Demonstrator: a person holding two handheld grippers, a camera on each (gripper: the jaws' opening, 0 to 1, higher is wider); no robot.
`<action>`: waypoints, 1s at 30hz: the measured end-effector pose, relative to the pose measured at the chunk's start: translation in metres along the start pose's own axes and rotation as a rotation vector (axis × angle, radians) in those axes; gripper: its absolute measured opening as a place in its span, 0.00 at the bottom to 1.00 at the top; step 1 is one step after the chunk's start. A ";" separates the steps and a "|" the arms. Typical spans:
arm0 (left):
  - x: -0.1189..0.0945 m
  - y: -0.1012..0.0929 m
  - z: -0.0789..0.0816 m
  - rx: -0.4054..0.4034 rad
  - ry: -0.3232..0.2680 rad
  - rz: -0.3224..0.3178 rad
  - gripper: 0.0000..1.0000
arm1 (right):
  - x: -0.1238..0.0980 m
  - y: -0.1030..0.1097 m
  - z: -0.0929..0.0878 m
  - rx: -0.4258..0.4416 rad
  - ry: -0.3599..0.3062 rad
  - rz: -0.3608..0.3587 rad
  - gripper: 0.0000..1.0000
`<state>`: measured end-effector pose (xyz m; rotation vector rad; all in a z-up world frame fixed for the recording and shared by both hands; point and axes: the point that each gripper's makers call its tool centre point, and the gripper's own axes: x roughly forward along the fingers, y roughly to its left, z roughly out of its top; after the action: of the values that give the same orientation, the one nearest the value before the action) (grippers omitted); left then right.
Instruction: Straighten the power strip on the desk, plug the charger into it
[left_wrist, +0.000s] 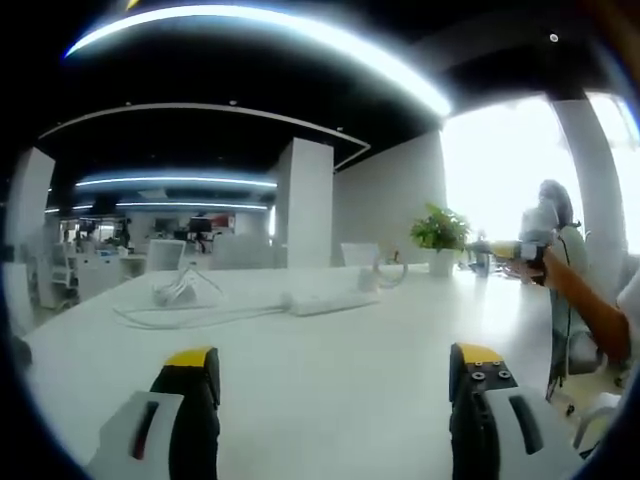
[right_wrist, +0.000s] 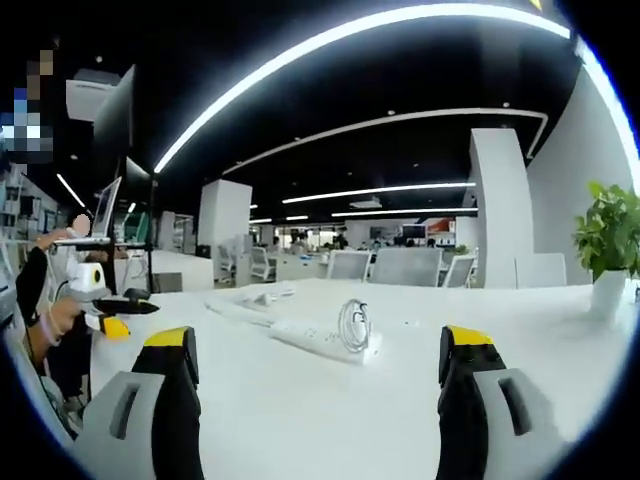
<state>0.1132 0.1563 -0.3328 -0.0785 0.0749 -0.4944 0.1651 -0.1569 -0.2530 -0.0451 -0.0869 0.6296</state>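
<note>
Both tools are hovering low over the white table (left_wrist: 330, 370) with their jaws spread wide and nothing between them. In the left gripper view, the left tool (left_wrist: 335, 375) is pointing across the bare tabletop, its yellow-tipped jaws standing far apart. Going from left to right beyond it, a loose white cable (left_wrist: 180, 310) is lying in loops beside a small white charger (left_wrist: 175, 290), then the white power strip (left_wrist: 330, 298) is resting flat, well away from the jaws, and a potted plant (left_wrist: 438, 235) is standing near the far edge. At the right of that view, the right tool (left_wrist: 505, 250) is coming in, held by a person's hand on an orange sleeve (left_wrist: 585, 305).

In the right gripper view, the left tool (right_wrist: 100, 300) is appearing at the left edge in a hand (right_wrist: 55, 320). The right tool (right_wrist: 318, 365) is gaping open over the table (right_wrist: 320, 420). Ahead of it, the power strip (right_wrist: 300, 338) is lying at a slant, with a coil of white cable (right_wrist: 354, 325) sitting at its near end. The plant (right_wrist: 610, 240) is standing at the far right.
</note>
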 end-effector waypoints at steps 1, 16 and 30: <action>0.000 0.000 0.000 0.001 0.000 0.000 0.98 | -0.002 0.000 -0.002 0.007 -0.003 -0.001 1.00; -0.003 0.005 0.002 -0.003 -0.006 0.014 0.98 | -0.022 -0.002 -0.025 0.045 0.007 -0.045 1.00; -0.005 0.008 0.001 -0.008 -0.006 0.024 0.98 | -0.033 0.000 -0.047 0.060 0.043 -0.072 1.00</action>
<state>0.1128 0.1662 -0.3328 -0.0870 0.0721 -0.4695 0.1427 -0.1775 -0.3020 0.0029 -0.0277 0.5582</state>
